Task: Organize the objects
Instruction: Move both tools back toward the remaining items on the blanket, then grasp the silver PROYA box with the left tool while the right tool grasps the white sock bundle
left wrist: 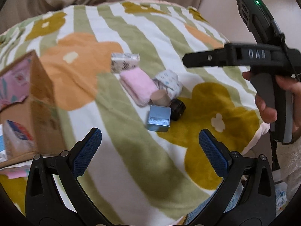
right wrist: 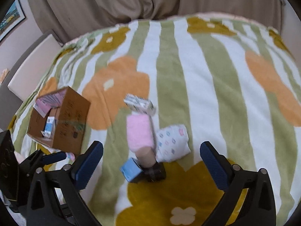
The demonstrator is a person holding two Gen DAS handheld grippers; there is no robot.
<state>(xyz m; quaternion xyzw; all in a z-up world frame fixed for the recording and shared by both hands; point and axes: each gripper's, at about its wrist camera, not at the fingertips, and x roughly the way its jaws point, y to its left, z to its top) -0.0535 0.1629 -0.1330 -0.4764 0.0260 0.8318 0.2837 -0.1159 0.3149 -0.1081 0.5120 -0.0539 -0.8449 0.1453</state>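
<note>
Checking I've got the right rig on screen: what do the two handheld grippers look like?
Both grippers, left and right, have black forked frames with textured blue pads. The right one's black body carries white lettering, a green light and a grey grip.

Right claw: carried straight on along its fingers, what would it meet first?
Probably the small pile: the right claw, open and empty, points at the blue box and the black object on the blanket. Depth is unclear, so which comes first is uncertain.

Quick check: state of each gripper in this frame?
Left gripper: open, nothing between its fingers.
Right gripper: open wide, empty, above the blue box and nearby items.
</note>
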